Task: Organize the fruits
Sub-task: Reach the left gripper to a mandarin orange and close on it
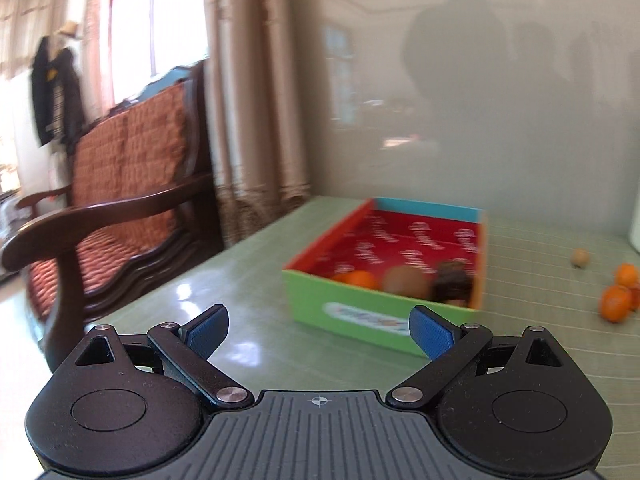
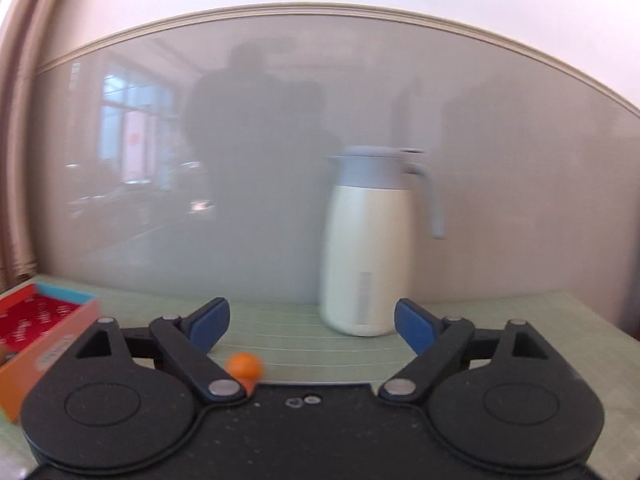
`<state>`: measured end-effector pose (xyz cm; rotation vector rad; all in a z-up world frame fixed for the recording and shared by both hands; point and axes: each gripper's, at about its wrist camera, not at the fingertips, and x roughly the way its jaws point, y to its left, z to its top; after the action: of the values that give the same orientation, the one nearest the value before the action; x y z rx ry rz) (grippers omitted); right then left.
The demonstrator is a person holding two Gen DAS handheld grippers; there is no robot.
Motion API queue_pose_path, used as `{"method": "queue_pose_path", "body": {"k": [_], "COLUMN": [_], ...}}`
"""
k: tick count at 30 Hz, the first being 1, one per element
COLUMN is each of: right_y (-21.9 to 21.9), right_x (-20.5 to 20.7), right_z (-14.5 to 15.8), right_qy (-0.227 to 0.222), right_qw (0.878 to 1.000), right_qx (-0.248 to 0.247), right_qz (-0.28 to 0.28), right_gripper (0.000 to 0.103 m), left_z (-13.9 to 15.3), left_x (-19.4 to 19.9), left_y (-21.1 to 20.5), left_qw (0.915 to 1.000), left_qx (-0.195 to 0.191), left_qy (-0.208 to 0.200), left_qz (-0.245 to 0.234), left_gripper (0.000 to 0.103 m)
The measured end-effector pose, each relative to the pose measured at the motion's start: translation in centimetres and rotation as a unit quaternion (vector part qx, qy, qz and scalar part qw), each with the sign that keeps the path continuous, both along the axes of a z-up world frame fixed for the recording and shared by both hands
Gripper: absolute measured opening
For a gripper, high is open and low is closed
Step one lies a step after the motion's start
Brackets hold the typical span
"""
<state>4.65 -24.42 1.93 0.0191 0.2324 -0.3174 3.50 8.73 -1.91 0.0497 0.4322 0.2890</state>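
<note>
A shallow cardboard box (image 1: pixel 380 316) with a green front wall and red lining sits on the pale green table. Inside it lie an orange (image 1: pixel 358 279), a brown kiwi (image 1: pixel 406 279) and a dark fruit (image 1: pixel 454 282). Loose oranges (image 1: pixel 616 298) and a small tan fruit (image 1: pixel 580 258) lie to the box's right. My left gripper (image 1: pixel 318 330) is open and holds nothing, short of the box's front left. My right gripper (image 2: pixel 312 326) is open and holds nothing. A small orange (image 2: pixel 243 366) lies on the table just below its left finger. The box's corner (image 2: pixel 44 344) shows at far left.
A white jug with a grey lid and handle (image 2: pixel 366 248) stands on the table against the glossy grey wall panel. A wooden armchair with a red patterned cushion (image 1: pixel 120 184) and curtains (image 1: pixel 256 100) stand left of the table.
</note>
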Motion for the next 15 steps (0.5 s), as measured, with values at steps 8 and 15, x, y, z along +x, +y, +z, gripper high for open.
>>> {"method": "queue_pose_path", "body": {"k": [8, 15], "right_y": [-8.0, -13.0], "right_x": [-3.0, -6.0], "right_z": [-1.2, -2.0], "right_qy": [0.008, 0.003], "right_qw": [0.995, 0.982], "right_qx": [0.008, 0.026], "right_qz": [-0.102, -0.186], "right_gripper": [0.091, 0.093], "left_z": [-0.3, -1.1], "left_x": [2.4, 5.8], "left_y": [-9.7, -18.0], "left_qw": [0.9916, 0.9733], "left_qx": [0.026, 0.066], "left_qy": [0.01, 0.031], "left_qz": [-0.127, -0.218], "left_gripper": [0.096, 0.096]}}
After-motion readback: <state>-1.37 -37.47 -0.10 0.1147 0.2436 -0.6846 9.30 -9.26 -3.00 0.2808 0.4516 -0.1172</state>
